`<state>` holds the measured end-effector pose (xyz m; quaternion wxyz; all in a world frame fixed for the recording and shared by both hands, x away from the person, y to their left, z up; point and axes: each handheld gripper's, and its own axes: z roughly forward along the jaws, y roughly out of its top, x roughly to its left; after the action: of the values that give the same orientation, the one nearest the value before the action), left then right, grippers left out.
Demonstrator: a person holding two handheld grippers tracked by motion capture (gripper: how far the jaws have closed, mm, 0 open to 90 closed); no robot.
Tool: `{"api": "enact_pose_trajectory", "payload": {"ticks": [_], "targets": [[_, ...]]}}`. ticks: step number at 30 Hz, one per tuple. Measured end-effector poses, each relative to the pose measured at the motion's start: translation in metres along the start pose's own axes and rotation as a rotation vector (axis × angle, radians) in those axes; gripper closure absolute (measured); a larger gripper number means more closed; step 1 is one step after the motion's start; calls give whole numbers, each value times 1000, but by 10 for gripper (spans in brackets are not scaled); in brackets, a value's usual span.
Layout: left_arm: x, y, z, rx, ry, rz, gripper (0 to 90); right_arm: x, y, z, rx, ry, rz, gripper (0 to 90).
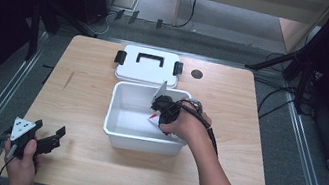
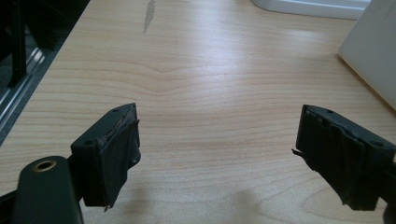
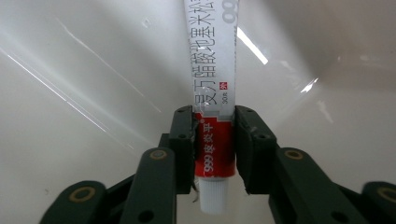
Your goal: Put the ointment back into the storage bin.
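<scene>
Tube's point(image 3: 214, 116) far end running off the frame top. Right gripper point(image 3: 214, 149) clamping its red end; left gripper point(image 2: 217, 154) gaping wide, holding nothing, lower frame.

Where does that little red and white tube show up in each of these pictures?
High view: the tube sits right of centre, inside the white box, under the right gripper.
Left gripper view: I see wood table and a corner of the white box, no tube.
Right gripper view: centre, clamped between the black jaws, white cap toward the camera.
Shared landmark: the white box.
</scene>
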<state>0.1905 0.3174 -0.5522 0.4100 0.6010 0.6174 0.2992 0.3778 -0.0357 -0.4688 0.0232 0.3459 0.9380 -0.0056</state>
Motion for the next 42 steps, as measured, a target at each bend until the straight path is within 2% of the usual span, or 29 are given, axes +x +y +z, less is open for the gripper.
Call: {"api": "enact_pose_trajectory", "payload": {"ticks": [2,3,7,18,23,27,32,35,38,40,42], "targets": [[0,0,0,0,0,0,141,3,0,-1,-22,-12,-20,454],[0,0,0,1,0,0,141,4,0,-2,-33,-24,-31,413],[0,0,0,0,1,1,141,5,-2,-6,-45,-47,-49,390],[0,0,0,2,0,0,142,3,-9,-27,-108,-3,-32,404],[0,0,0,4,0,1,142,3,-14,-42,-135,15,-32,270],[0,0,0,2,-1,-3,141,7,-18,-58,-160,-5,-44,152],[0,0,1,-1,-2,-5,141,6,-24,-83,-181,25,2,102],[0,0,0,2,-2,-5,141,3,-32,-94,-178,21,8,31],[0,0,0,2,-2,-4,141,-3,-41,-102,-184,29,22,6],[0,0,0,2,-2,-3,141,-7,-48,-106,-185,21,44,0],[0,0,0,1,-1,-3,141,-11,-56,-109,-193,-1,42,0]]}}
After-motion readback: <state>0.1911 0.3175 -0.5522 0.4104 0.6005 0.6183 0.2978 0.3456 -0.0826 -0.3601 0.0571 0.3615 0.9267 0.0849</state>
